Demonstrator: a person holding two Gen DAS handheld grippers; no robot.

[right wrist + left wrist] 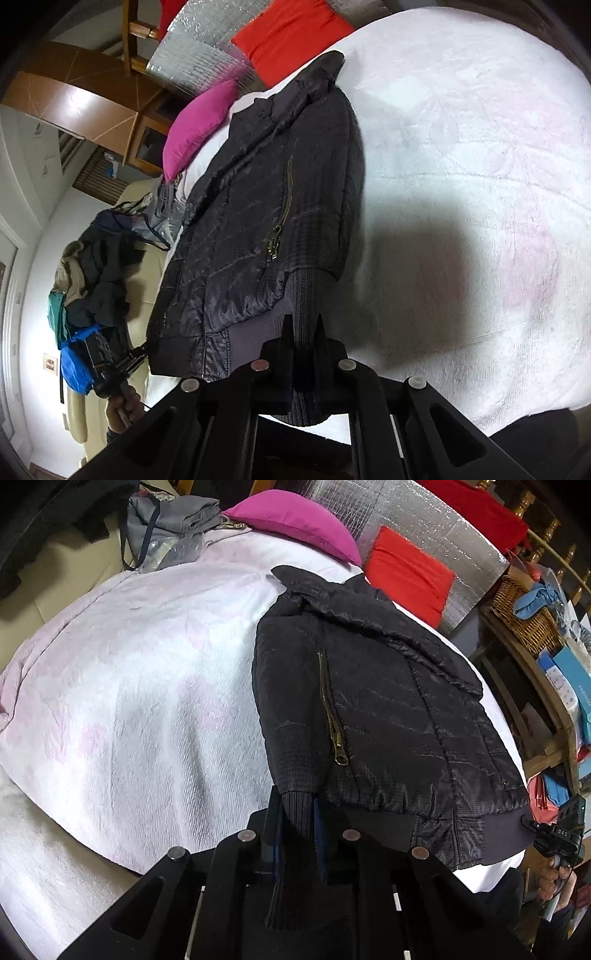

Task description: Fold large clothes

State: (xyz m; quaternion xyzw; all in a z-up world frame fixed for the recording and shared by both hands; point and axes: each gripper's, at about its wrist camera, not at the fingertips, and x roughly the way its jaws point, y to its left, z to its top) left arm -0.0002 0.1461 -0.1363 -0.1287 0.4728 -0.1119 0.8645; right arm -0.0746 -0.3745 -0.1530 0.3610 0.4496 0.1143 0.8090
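On bed (140, 686): one jacket (376, 701); two hand-held grippers (295, 808) (304, 328) clamping hem.

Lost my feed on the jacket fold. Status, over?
Left gripper and right gripper both shut on the jacket's ribbed hem. Jacket lies on the white blanket, sleeves folded in. Nothing in the way.

My bed (147, 686) wears a white, faintly pink cover. At its far edge lie a magenta pillow (295, 524) and a red cushion (408, 576) against silver foil padding (436, 528). A wooden shelf (543, 686) with a wicker basket (524, 616) stands alongside. Clothes (99, 269) pile on a cream armchair (142, 258).
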